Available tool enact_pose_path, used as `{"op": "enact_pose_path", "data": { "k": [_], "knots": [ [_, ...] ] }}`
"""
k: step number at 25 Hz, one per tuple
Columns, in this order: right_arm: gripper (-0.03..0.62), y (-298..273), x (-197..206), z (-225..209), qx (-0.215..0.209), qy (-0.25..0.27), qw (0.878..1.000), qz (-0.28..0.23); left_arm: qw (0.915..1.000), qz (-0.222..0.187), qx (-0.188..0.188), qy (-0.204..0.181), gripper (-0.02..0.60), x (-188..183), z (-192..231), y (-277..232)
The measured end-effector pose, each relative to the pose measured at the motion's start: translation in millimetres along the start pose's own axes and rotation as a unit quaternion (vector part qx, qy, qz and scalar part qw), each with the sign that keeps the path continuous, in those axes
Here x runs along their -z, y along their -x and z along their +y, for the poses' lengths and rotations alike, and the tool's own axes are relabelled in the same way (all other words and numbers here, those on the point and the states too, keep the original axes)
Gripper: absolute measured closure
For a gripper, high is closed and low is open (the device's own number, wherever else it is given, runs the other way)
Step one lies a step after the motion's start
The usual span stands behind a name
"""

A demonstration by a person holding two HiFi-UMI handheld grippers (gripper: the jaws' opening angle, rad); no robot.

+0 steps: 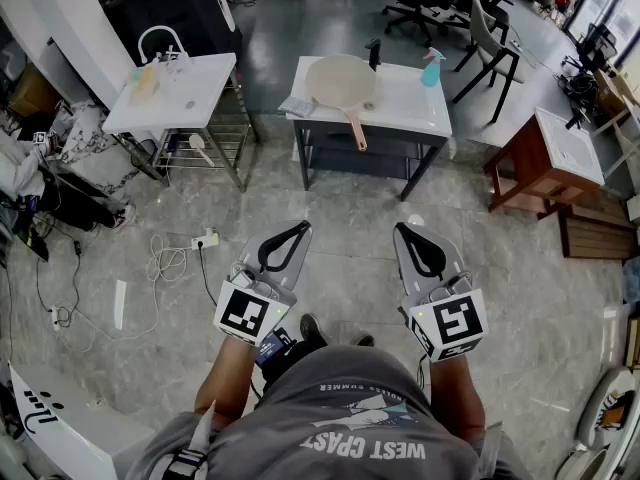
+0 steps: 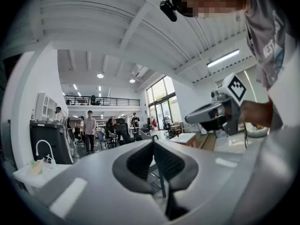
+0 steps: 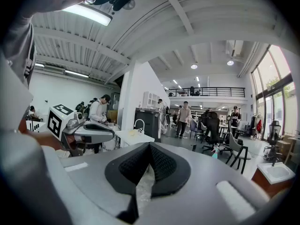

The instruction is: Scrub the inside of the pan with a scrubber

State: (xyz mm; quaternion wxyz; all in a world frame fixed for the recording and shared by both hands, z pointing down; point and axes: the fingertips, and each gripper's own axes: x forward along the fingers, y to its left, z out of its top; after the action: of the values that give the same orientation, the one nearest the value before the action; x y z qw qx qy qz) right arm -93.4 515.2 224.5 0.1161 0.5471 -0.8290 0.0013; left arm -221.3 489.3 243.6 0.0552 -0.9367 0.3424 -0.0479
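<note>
While the person stands on the grey floor, the left gripper [image 1: 298, 230] and right gripper [image 1: 403, 230] are held out side by side. Both have their jaws pressed together with nothing between them. The pan [image 1: 340, 80] lies well ahead on a white-topped table [image 1: 410, 116], handle toward the person. A small grey pad [image 1: 297, 106] sits just beside it, and a spray bottle [image 1: 432, 68] stands near.

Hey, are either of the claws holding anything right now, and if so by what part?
Nothing is held. The left claw and the right claw are both shut on empty air, and the pan lies untouched on the white table ahead.
</note>
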Motion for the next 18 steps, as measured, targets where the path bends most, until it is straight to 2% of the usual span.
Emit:
{"op": "enact_pose_path", "data": {
  "k": [18],
  "knots": [
    [0.594,-35,-3,13,0.010,-0.011,1.000,0.010,0.9998,-0.002,0.015,0.011,0.580,14,35,1]
  ]
}}
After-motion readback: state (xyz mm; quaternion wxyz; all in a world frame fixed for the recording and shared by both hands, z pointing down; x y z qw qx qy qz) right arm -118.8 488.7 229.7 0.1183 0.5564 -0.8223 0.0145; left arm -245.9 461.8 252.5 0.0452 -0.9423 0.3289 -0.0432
